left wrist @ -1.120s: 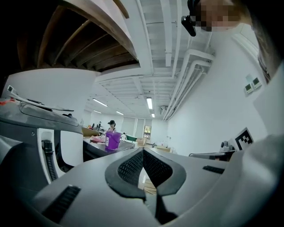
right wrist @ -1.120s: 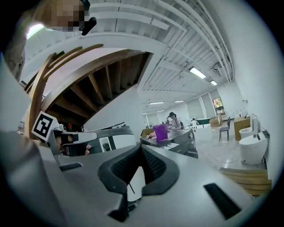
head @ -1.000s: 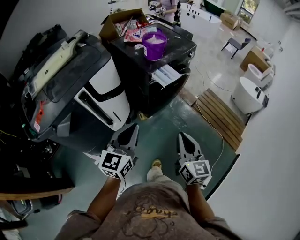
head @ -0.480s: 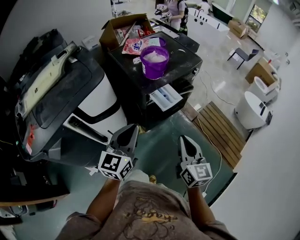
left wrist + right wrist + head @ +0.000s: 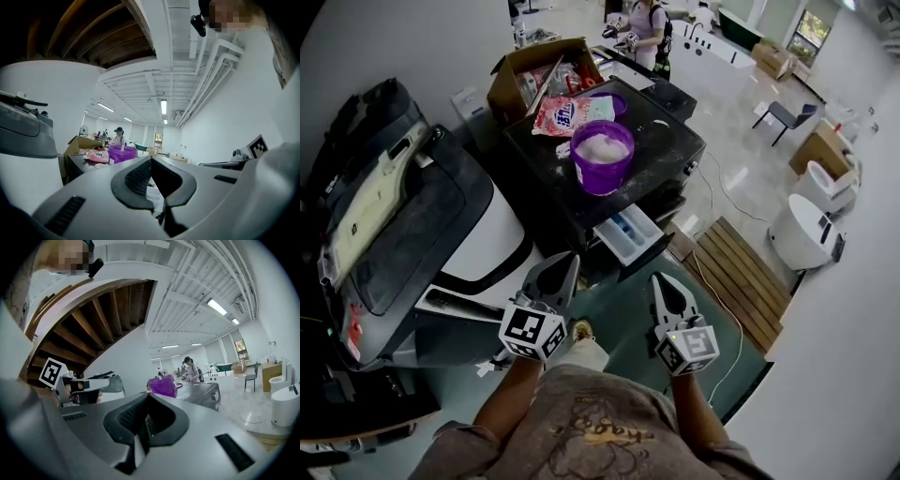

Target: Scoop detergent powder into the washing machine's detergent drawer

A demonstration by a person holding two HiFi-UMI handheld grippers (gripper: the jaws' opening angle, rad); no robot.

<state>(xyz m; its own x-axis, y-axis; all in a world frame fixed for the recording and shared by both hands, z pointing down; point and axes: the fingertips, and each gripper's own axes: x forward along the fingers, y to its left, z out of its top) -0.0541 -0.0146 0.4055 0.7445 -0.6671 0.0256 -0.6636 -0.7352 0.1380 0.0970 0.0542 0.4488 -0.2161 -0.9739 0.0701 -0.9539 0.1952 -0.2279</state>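
Observation:
A black washing machine (image 5: 661,141) stands ahead, and its detergent drawer (image 5: 628,234) is pulled out at the front. On its top sits a purple bucket (image 5: 602,155) full of white powder, with a pink detergent bag (image 5: 562,114) behind it. My left gripper (image 5: 567,256) and right gripper (image 5: 660,277) are held level side by side, short of the drawer, both shut and empty. The left gripper view shows the shut left gripper (image 5: 151,159) and the bucket (image 5: 123,153) beyond it. In the right gripper view the bucket (image 5: 162,386) lies past the shut right gripper (image 5: 147,394).
A large white-and-black machine (image 5: 478,234) lies tipped at the left. An open cardboard box (image 5: 539,70) is behind the washer. A wooden pallet (image 5: 750,253), a floor cable (image 5: 712,244) and a white round unit (image 5: 802,230) are at the right. A person (image 5: 642,23) stands at the back.
Both grippers and the camera have come closer to the washing machine. The bucket and drawer now sit lower and nearer in the head view. Both grippers stay shut.

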